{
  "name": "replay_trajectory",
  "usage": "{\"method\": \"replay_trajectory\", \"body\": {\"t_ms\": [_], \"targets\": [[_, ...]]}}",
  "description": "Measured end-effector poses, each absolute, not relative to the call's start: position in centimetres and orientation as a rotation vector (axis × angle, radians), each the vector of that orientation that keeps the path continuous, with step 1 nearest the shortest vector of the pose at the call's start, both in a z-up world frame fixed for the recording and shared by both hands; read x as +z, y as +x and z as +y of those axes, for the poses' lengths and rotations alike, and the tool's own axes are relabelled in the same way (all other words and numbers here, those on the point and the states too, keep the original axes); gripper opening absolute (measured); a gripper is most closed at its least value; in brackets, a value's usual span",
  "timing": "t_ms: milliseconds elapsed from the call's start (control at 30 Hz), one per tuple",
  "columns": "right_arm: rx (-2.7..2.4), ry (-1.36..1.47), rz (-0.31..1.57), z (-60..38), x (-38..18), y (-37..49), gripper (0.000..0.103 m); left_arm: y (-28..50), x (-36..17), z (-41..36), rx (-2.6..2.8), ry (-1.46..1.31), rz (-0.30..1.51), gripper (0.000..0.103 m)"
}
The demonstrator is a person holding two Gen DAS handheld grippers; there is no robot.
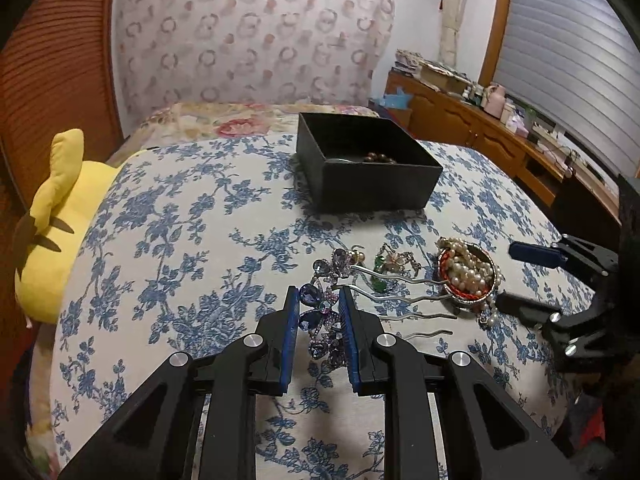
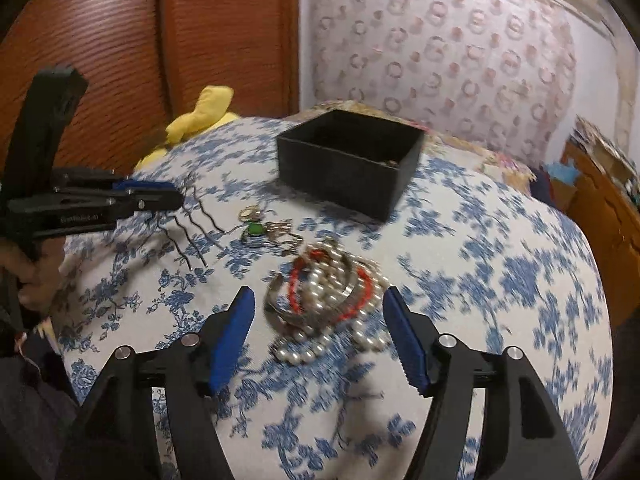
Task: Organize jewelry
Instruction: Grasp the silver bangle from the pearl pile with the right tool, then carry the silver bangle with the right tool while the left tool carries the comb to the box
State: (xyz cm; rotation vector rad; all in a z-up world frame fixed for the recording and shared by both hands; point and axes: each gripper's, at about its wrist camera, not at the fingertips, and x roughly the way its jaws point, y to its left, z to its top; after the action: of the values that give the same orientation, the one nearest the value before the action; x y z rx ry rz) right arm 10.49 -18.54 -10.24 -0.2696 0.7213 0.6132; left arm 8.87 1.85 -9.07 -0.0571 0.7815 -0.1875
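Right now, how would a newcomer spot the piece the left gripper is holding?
On the blue-floral bedspread, look in front of the black box. The left gripper pinches a purple rhinestone butterfly hair comb; unlike the pearl tangle beside it, it has wavy metal prongs.

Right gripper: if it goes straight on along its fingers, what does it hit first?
Most likely the pearl and bangle pile, lying between the open fingers of the right gripper, just ahead on the floral bedspread. The black box sits well beyond. The frame is blurred, so depth is uncertain.
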Motion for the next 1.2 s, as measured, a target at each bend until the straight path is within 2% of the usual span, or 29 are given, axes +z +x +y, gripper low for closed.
{"method": "replay_trajectory", "body": {"t_ms": [600, 633, 667, 800, 1200], "targets": [[0.698, -0.459, 0.796, -15.6, -11.5, 13.4, 0.072, 8.2, -9.3, 3.2, -0.187, -0.096, 0.774, 0.019], [0.695, -0.469, 0.796, -15.5, -11.6, 13.4, 0.071, 8.2, -9.3, 3.3, -0.187, -0.097, 0.773, 0.019], [0.690, -0.483, 0.794, -15.4, -11.8, 13.4, 0.064, 8.2, -9.3, 3.3, -0.187, -0.098, 0.772, 0.019], [0.695, -0.468, 0.788, -15.7, -11.7, 13.6, 0.063, 8.2, -9.3, 3.4, -0.187, -0.102, 0.773, 0.019], [0.719, -0.366, 0.614, -16.7, -8.9, 12.6, 0.063, 8.7, -8.6, 3.0, -0.187, -0.098, 0.761, 0.019]]}}
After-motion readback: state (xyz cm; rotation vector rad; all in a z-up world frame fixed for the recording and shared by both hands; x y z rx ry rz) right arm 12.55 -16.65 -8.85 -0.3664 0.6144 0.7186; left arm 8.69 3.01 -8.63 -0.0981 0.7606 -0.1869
